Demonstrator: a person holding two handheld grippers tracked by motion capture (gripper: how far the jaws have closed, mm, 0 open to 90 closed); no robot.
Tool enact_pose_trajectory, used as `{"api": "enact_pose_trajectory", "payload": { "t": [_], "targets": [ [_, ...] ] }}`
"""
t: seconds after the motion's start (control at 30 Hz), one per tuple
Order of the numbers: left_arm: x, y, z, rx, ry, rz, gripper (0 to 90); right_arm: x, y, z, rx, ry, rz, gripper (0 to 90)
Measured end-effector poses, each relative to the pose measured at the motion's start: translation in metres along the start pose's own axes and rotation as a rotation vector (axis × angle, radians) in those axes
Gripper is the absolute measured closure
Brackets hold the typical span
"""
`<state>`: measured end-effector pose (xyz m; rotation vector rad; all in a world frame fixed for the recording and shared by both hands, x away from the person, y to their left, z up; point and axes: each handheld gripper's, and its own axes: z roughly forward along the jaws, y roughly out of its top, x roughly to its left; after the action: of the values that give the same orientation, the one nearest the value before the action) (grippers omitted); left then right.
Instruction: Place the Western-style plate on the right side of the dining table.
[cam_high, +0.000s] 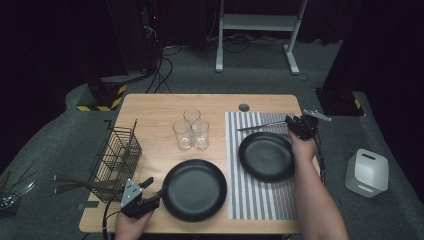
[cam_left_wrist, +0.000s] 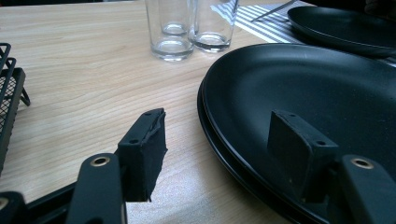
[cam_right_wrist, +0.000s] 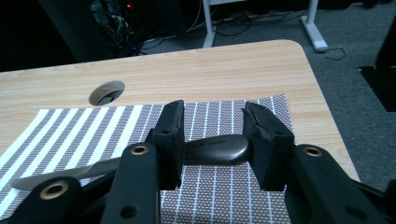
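Two black plates sit on the wooden table (cam_high: 150, 110). The near plate (cam_high: 195, 190) lies on bare wood, and the far plate (cam_high: 266, 156) on a striped placemat (cam_high: 255, 195). My left gripper (cam_high: 156, 187) is open at the near plate's left rim. In the left gripper view one jaw of it (cam_left_wrist: 219, 119) is over the wood and the other over the plate (cam_left_wrist: 303, 79). A knife (cam_high: 262, 125) lies on the mat behind the far plate. My right gripper (cam_high: 295, 125) is open, and the knife's handle end (cam_right_wrist: 215, 148) lies between its jaws (cam_right_wrist: 215, 116).
Three empty glasses (cam_high: 191, 130) stand together mid-table, ahead of my left gripper (cam_left_wrist: 187, 28). A black wire basket (cam_high: 117, 157) stands at the table's left edge. A cable hole (cam_high: 244, 107) is near the back edge. A white container (cam_high: 366, 172) stands on the floor at the right.
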<state>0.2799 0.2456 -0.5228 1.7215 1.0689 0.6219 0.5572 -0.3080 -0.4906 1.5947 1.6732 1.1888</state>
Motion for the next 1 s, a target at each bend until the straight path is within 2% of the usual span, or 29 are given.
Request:
{"api": "enact_pose_trajectory", "payload": {
  "t": [0.17, 0.37, 0.57, 0.83, 1.0],
  "targets": [
    [0.000, 0.000, 0.000, 0.002, -0.005, -0.003, 37.5, -0.001, 0.000, 0.002, 0.014, -0.020, -0.008, 60.0],
    [0.000, 0.000, 0.000, 0.000, -0.004, 0.000, 37.5, -0.003, 0.000, 0.001, 0.016, -0.022, -0.009, 60.8],
    [0.000, 0.000, 0.000, 0.000, -0.003, 0.001, 37.5, 0.003, 0.003, -0.002, -0.008, -0.011, -0.036, 61.3],
    [0.000, 0.000, 0.000, -0.001, -0.003, 0.005, 37.6, 0.010, 0.000, -0.005, 0.030, 0.000, -0.111, 63.3],
    [-0.001, 0.000, 0.000, -0.004, -0.002, 0.006, 37.5, 0.010, -0.006, -0.010, 0.049, 0.002, -0.128, 65.4]
  ]
}}
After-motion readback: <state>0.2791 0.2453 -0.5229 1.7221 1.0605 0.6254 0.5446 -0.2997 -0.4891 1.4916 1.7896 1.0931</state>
